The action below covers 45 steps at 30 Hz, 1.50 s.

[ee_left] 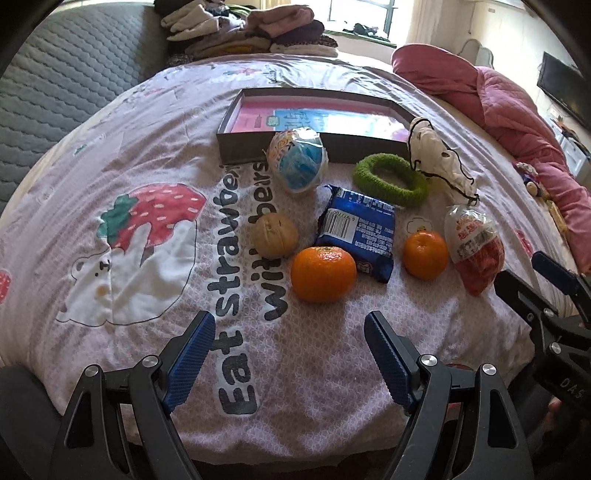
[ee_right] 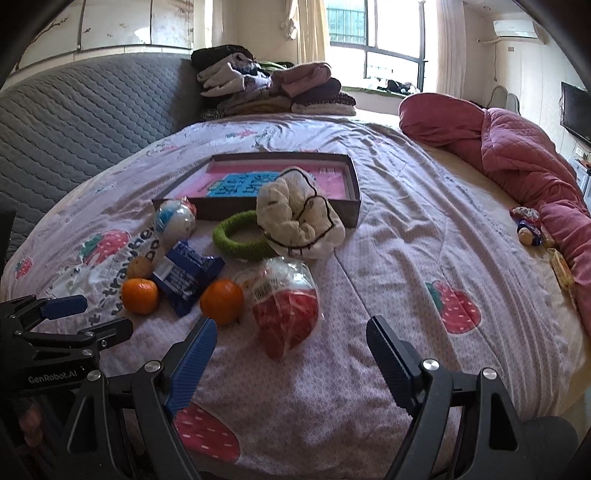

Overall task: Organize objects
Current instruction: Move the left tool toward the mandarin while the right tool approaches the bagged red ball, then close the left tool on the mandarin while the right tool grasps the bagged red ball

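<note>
A dark shallow box (ee_left: pixel 273 149) (ee_right: pixel 352 206) with a pink and blue bottom lies on the bed. In front of it lie a blue toy egg (ee_left: pixel 297 160) (ee_right: pixel 175 221), a green fuzzy ring (ee_left: pixel 389 179) (ee_right: pixel 240 238), a cream cloth bundle (ee_left: pixel 439 160) (ee_right: pixel 299 218), a blue snack packet (ee_left: pixel 356 230) (ee_right: pixel 188 275), a walnut (ee_left: pixel 275 236) (ee_right: pixel 139 267), two oranges (ee_left: pixel 323 273) (ee_left: pixel 424 254) (ee_right: pixel 139 295) (ee_right: pixel 221 301) and a red toy egg (ee_left: pixel 474 247) (ee_right: pixel 286 306). My left gripper (ee_left: pixel 290 354) is open and empty, just short of the nearer orange. My right gripper (ee_right: pixel 291 356) is open and empty, just short of the red egg.
The bed has a pink strawberry-print cover (ee_left: pixel 147 229) (ee_right: pixel 406 258). A pink quilt (ee_left: pixel 517 122) (ee_right: pixel 517 155) lies at the right, with small toys (ee_right: pixel 528 225) beside it. Folded clothes (ee_left: pixel 251 29) (ee_right: pixel 273 85) are stacked at the far end. A grey padded headboard (ee_right: pixel 85 122) runs along the left.
</note>
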Motion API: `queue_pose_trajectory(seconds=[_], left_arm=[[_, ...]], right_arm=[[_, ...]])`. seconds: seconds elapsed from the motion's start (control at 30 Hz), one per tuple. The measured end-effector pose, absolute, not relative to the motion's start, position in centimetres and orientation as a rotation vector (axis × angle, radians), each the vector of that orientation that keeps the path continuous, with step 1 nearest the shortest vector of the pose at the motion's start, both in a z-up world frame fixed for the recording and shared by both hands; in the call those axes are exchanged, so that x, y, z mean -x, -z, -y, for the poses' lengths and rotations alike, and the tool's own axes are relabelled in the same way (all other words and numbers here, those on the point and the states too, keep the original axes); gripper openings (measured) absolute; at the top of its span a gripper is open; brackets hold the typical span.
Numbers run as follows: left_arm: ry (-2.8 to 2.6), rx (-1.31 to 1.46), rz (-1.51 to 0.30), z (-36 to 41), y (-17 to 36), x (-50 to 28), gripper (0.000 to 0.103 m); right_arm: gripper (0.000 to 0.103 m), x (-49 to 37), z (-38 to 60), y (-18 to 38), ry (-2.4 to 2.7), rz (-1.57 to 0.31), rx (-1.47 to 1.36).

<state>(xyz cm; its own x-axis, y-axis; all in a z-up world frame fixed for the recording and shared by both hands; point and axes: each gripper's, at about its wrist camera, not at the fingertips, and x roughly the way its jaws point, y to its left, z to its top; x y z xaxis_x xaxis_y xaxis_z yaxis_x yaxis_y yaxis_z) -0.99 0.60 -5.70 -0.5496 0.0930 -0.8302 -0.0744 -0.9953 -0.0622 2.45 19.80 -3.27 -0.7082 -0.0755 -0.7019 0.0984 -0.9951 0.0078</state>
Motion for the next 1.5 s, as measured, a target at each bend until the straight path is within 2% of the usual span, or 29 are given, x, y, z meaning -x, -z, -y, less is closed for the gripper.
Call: queue_pose_trajectory(seconds=[0.4,0.63,0.8,0.87,0.93,1.03,1.2,1.5], left_arm=[[-2.677,1.434,0.167,0.3,6.5,2.7,0.084],[-2.664,1.415,0.177,-0.5,6.8,3.3,0.083],[-2.662,1.406,0.149,-1.3,6.9,3.8,0.077],[-2.667,1.409,0.144,-1.3,7.0,4.0,0.066],[-2.668,1.411,0.138,-1.4,7.2,4.3,0.063],[-2.659,1.410,0.137,-1.5,7.3,4.7,0.058],[-2.633,1.388,0.139,-1.9,7.5,4.7,0.042],[-2.625,1.357,0.130,-1.8,7.1,4.1,0.042]], right_arm=[[0.082,-0.4,-20.6,5.0,2.799,-0.052,-1.214],[0.082,0.6,-20.3,5.5,2.780,-0.063,-1.217],[0.077,1.1,-20.2,5.8,2.769,-0.061,-1.224],[0.074,1.4,-20.2,6.0,2.762,-0.061,-1.233],[0.072,1.6,-20.2,6.2,2.757,-0.060,-1.240],[0.066,1.9,-20.2,6.5,2.752,-0.060,-1.252],[0.051,2.2,-20.2,6.8,2.733,-0.044,-1.248],[0.050,1.6,-20.6,6.2,2.744,-0.027,-1.204]])
